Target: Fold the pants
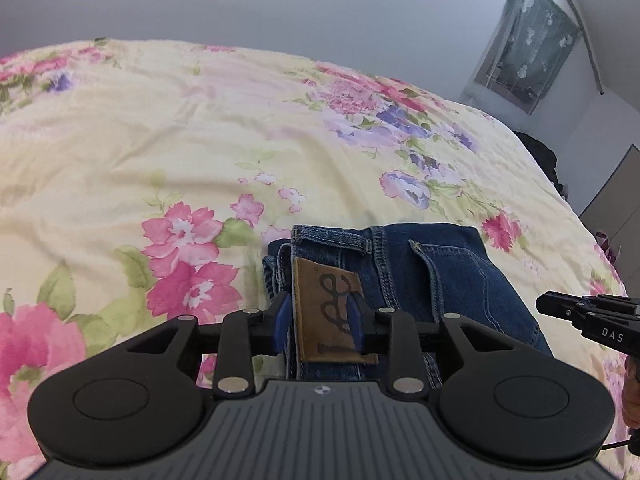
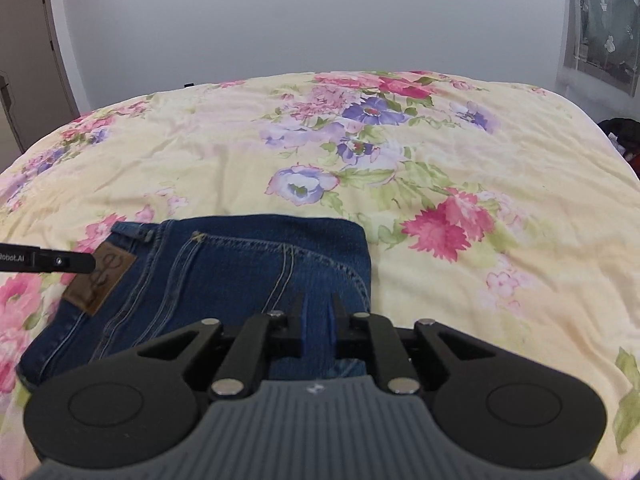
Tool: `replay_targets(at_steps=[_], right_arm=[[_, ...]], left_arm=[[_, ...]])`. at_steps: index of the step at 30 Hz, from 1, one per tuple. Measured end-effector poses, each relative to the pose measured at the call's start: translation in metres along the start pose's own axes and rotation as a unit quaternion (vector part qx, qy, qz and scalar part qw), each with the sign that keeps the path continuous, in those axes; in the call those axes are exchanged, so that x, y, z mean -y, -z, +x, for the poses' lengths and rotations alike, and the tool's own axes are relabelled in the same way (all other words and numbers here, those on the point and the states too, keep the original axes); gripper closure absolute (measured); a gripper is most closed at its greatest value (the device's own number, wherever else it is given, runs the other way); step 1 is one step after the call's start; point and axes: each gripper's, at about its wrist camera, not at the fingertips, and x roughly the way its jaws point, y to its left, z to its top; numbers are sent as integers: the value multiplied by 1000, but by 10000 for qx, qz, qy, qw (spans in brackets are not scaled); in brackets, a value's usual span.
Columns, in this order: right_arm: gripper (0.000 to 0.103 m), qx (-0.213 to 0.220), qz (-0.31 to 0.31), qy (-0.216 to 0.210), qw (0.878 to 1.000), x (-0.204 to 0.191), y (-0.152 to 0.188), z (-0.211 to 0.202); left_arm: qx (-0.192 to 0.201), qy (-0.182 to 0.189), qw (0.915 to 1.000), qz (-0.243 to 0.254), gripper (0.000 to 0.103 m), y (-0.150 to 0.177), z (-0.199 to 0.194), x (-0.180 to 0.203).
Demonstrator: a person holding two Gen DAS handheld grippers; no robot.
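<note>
Jeans [image 2: 224, 276]: dark blue denim, matt, ribbed weave, pale contrast stitching. Patch [image 1: 326, 312] on the jeans' waistband: tan leather-like, matt, dark printed scrolls. Bedcover [image 2: 460, 200] under the jeans: soft cloth, pale yellow floral print, creased, matt. Left gripper [image 1: 320, 326]: black matt plastic, shiny metal pins, blue rubbery pads [image 1: 354, 320]. Right gripper [image 2: 318, 322]: same black plastic, grey ribbed housing. Curtain [image 1: 528, 44] beyond the jeans: thin sheer fabric.

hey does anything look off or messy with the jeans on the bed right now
Nothing stands out. The jeans lie in a compact folded stack on the floral bedspread, leather patch facing up, edges fairly square. Layer ends peek out slightly at the waistband side. Neither gripper holds the fabric.
</note>
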Motion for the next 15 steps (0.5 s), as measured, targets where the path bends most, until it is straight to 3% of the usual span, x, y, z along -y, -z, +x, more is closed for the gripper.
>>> replay_targets(at_steps=[2,5,9,15], right_arm=[[96,8,-1,-26,10000,-1,17,-21],[96,58,78,-37,9999,-2,49,-48],[96,-67,360,83,9993,-3,89,-63],[98,-178,797,187,9965,-2,129,-55]], left_arm=[[117,31,9998,141,70,12,-20,9],[98,30,9998,143,83,31,-33,16],[-194,-30,9995,-242,90,57,-23,13],[-311,-251,9981,-470,91,78,-6,9]])
